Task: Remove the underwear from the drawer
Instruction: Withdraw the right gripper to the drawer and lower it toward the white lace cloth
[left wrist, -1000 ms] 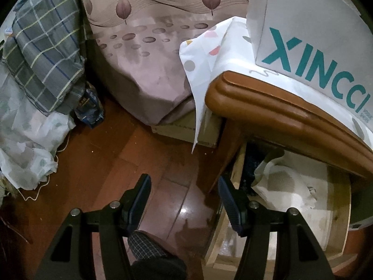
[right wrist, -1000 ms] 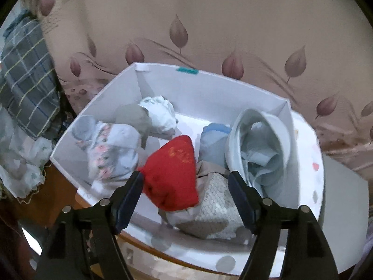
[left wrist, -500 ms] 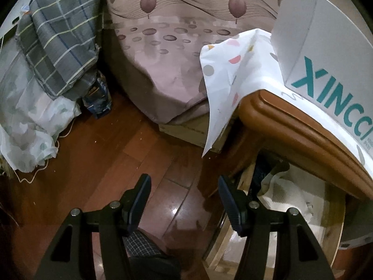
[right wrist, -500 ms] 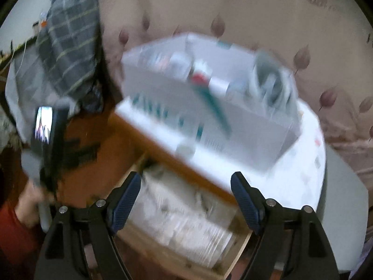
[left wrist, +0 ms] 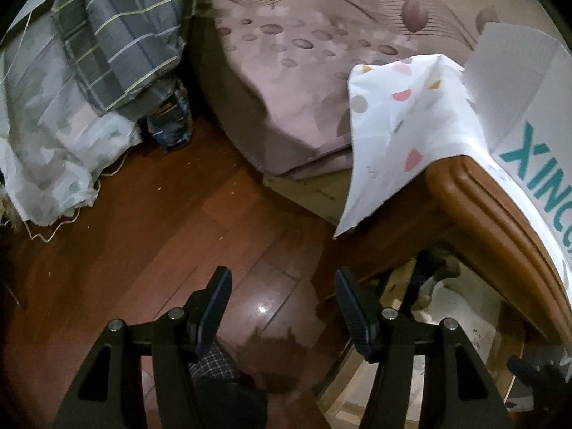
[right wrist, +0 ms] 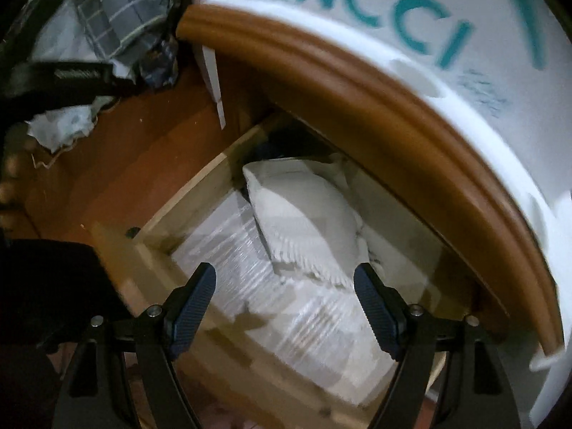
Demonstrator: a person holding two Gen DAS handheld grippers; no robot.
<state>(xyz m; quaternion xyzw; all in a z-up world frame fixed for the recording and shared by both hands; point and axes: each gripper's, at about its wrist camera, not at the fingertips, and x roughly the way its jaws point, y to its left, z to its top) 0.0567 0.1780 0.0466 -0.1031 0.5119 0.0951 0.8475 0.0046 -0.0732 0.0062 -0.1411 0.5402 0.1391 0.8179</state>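
Reaching into the open drawer [right wrist: 200, 193] with my right gripper [right wrist: 284, 298], jaws wide and empty, poised above a pale folded garment [right wrist: 307, 221], likely the underwear. Next I must lower and close on it. My left gripper [left wrist: 282, 298] hangs half-open, empty, over the floor [left wrist: 161, 236].
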